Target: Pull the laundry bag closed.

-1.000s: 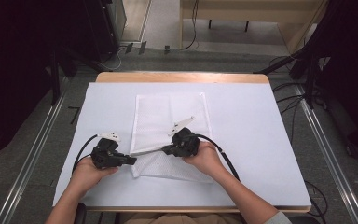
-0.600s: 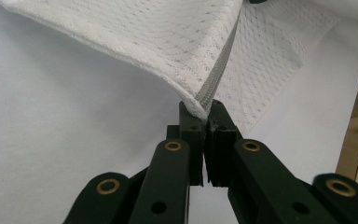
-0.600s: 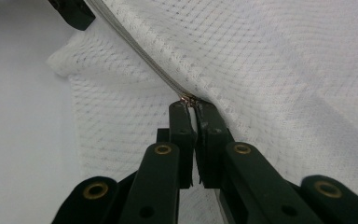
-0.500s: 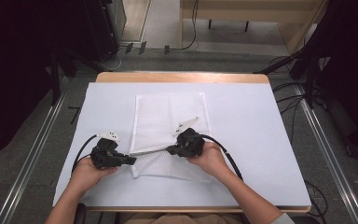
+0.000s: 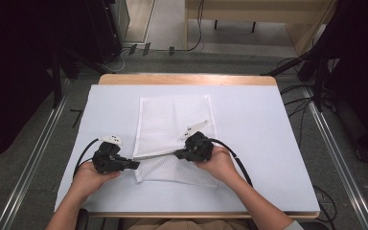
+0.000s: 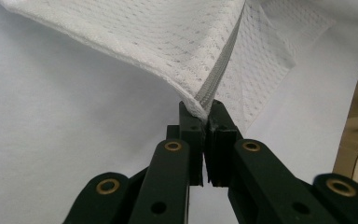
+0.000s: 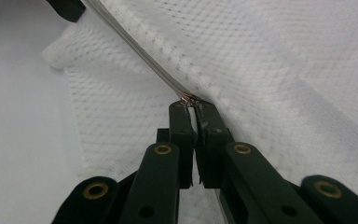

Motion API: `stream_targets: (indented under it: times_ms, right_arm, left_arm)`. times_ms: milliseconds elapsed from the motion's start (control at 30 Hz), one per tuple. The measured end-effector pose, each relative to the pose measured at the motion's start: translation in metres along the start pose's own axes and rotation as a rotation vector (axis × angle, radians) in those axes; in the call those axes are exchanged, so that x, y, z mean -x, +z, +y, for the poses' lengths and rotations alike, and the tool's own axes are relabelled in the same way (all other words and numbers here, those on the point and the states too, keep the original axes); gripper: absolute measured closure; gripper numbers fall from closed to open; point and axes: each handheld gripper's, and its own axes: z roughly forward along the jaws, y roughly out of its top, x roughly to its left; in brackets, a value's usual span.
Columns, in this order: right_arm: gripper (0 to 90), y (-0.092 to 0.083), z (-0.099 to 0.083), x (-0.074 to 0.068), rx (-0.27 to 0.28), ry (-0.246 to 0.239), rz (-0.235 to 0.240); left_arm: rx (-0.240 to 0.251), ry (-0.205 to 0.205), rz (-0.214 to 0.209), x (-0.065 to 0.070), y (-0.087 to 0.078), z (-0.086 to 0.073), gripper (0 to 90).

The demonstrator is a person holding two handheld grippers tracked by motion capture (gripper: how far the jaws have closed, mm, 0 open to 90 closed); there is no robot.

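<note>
A white mesh bag [image 5: 172,122] lies flat on the white-covered table [image 5: 254,124], and its near zipper edge is lifted into a taut ridge between my two grippers. My left gripper [image 5: 135,165] is shut on the left end of the grey zipper tape [image 6: 219,79] at the bag's corner; in the left gripper view the jaws [image 6: 204,112] pinch the fabric. My right gripper [image 5: 177,154] is shut on the small metal zipper pull [image 7: 189,98], with its jaws [image 7: 192,106] closed right at the zipper line [image 7: 144,56].
The table's wooden far edge [image 5: 187,79] shows beyond the white cover. Metal rails [image 5: 33,158] run along the floor on both sides, with cables [image 5: 297,91] at the right. Dark equipment stands at the back left and right.
My right gripper has shifted slightly to the right along the zipper line. The left gripper has stayed put, still gripping the bag's corner.
</note>
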Motion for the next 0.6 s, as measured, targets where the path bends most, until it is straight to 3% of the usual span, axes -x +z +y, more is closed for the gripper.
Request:
stream_targets:
  times_ms: [600]
  right_arm:
    - [88.5, -0.011, -0.007, 0.01, -0.02, 0.014, -0.013]
  left_arm:
    - [-0.008, -0.002, 0.012, 0.0, 0.0, -0.001, 88.0]
